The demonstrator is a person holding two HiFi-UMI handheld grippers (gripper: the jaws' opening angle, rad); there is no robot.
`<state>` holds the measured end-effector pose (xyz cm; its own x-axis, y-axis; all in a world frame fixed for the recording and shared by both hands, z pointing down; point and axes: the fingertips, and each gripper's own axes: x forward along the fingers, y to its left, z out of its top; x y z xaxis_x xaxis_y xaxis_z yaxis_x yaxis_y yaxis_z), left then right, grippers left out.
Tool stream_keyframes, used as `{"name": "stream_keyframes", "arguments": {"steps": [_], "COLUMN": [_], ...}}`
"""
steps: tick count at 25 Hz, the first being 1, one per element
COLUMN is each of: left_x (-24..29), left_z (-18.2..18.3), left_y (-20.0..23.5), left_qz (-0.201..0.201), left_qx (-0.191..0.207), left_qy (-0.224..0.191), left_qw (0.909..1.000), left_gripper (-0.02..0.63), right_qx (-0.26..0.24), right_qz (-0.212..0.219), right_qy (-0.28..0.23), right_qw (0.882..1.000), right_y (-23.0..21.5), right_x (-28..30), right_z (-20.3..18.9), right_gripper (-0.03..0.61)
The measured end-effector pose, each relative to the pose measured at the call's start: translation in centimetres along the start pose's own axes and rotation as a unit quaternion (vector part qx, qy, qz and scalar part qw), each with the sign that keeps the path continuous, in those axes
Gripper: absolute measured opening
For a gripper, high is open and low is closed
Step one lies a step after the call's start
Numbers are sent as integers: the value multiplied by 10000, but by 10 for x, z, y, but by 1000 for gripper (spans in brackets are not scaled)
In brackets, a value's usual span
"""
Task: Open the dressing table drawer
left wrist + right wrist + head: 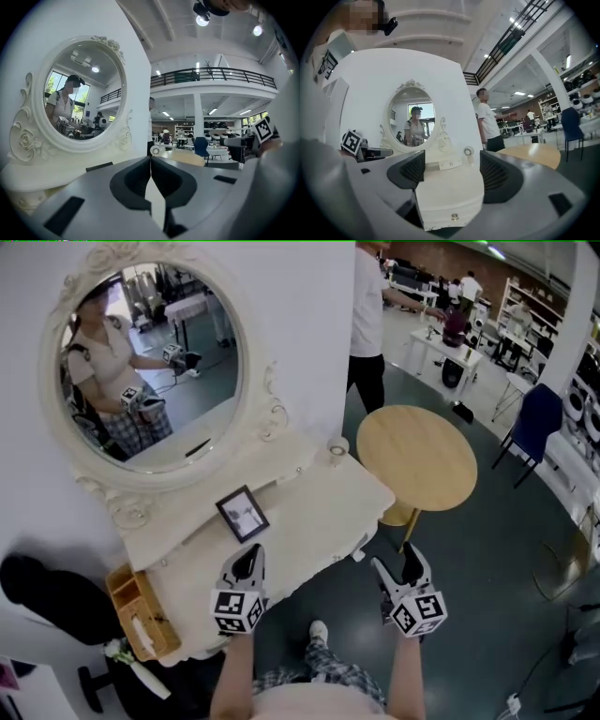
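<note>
The oval mirror point(150, 362) stands at the rear of the dressing table point(309, 507). A picture frame point(242, 514) lies on the tabletop in front of the mirror. A wooden organizer point(141, 615) sits at the table's left end. A round table point(417, 457) stands just beside its right end. The drawer knob point(453, 217) is on the front face.

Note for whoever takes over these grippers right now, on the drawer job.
Left gripper: shut, empty, above the table.
Right gripper: open, empty, facing the drawer, clear of its knob.
Done: nothing yet; the drawer looks closed.
To do: probably bring the right jaws onto the knob, close them and pull the drawer out.
</note>
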<state>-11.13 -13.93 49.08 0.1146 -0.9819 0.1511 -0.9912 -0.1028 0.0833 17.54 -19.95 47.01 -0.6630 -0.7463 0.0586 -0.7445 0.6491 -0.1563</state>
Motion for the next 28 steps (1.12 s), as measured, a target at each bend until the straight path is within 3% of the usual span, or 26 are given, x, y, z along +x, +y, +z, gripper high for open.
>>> {"name": "stream_keyframes", "arguments": {"steps": [7,16,28], "left_x": [39,92,185], "left_z": [9,21,-6], "left_y": [29,58,91], "left_qz": [392,478,801], "left_qx": [-67,-10,-303], "left_qy": [25,40,364], "left_qw": [9992,9988,9957], "left_gripper": [28,28,28], "right_qx": [13,-21,-302], "right_qz": [460,742,1172], "right_qy": [69,255,939], "right_qw": [9989,9969,9882], "right_y": [-11,-8,0], "right_x": [84,160,286], "right_z": [13,12,-35], "right_gripper": [362,359,356]}}
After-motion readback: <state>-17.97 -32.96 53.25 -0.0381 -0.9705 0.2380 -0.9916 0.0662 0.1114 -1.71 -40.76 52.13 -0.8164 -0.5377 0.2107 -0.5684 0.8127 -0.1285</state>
